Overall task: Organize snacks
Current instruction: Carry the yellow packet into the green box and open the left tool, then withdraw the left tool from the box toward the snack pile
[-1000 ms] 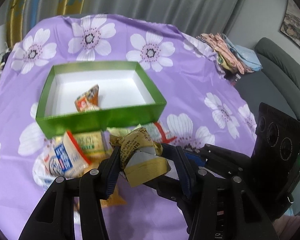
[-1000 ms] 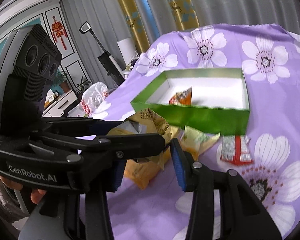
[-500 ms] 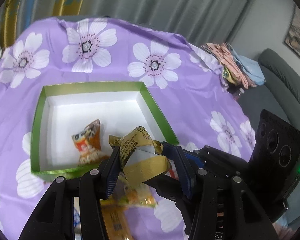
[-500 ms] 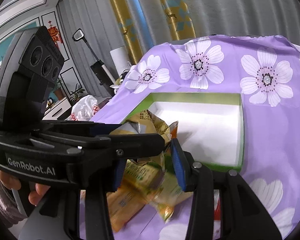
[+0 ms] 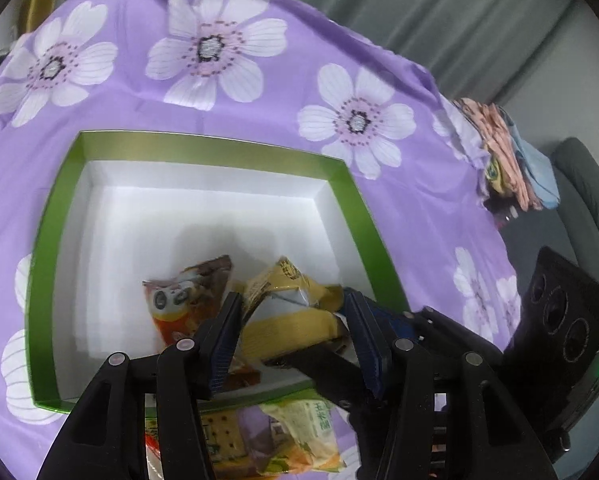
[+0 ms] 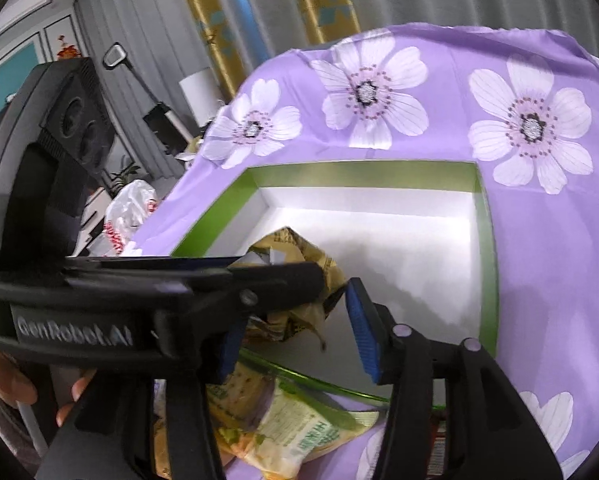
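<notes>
The left claw (image 5: 291, 312) pinches a crumpled yellow snack packet (image 5: 295, 312), holding it over the near part of the green box (image 5: 51, 216). The right claw (image 6: 295, 320) stands spread, gripping nothing, just beside that packet. One orange packet (image 5: 183, 300) already lies inside the box; several snacks (image 6: 299, 436) wait on the purple flowered worktop (image 5: 259, 92) outside its near wall, so most sorting seems left.

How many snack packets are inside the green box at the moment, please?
1 lies on the box floor: an orange packet. A yellow packet, held in the left gripper, hangs over the box; the gripper may hide others.
</notes>
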